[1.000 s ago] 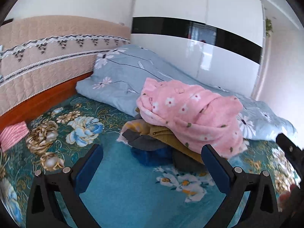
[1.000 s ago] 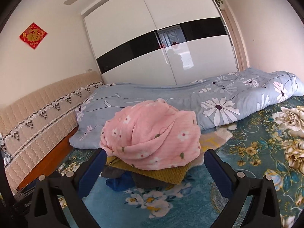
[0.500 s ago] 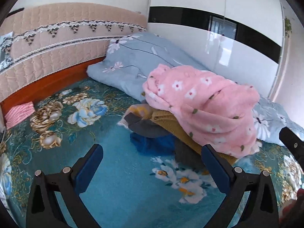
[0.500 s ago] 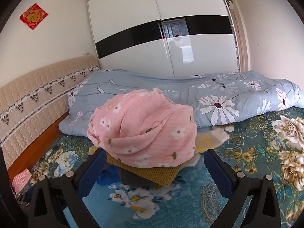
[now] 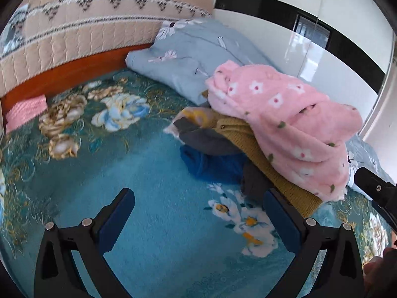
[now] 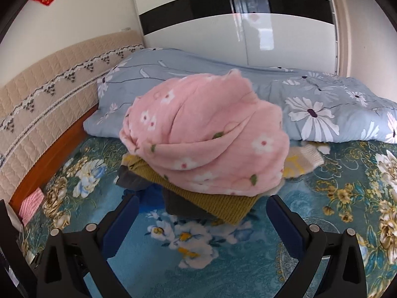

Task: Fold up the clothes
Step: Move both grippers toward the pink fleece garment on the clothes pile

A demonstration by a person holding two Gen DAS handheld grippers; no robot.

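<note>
Heap of clothes (image 6: 198,164) sits mid-frame in the right wrist view, centre-right in the left wrist view, on the bed (image 5: 153,173) with its teal floral cover. Top layer: pink floral fleece garment (image 6: 206,136), bunched into a rounded mound, not flat, no clean fold lines visible. Under it, in order as seen: mustard knit (image 6: 218,203), dark grey piece (image 5: 206,139), blue piece (image 5: 211,166) lowest at the front edge; a pale knit with yellow marking (image 6: 302,159) pokes out toward the right of the frame. Layers are offset and crumpled, so the heap reads as loose rather than squared, though I cannot tell whether any lower item is folded. Left gripper (image 5: 198,213): fingers spread wide, nothing between them, hovering above bare cover at lower centre, heap just beyond its right finger. Right gripper (image 6: 203,213): also spread wide and empty, aimed square at the heap front, which sits between the fingertips in frame; contact not evident. Judgement: wide spread plus a heading toward the heap suits taking hold of the pink garment, the only piece free to lift. Open cover at lower left of the left wrist view would serve as a laying-out area. Rolled grey-blue quilt (image 6: 310,104) lies behind, along the wardrobe (image 6: 248,32).
</note>
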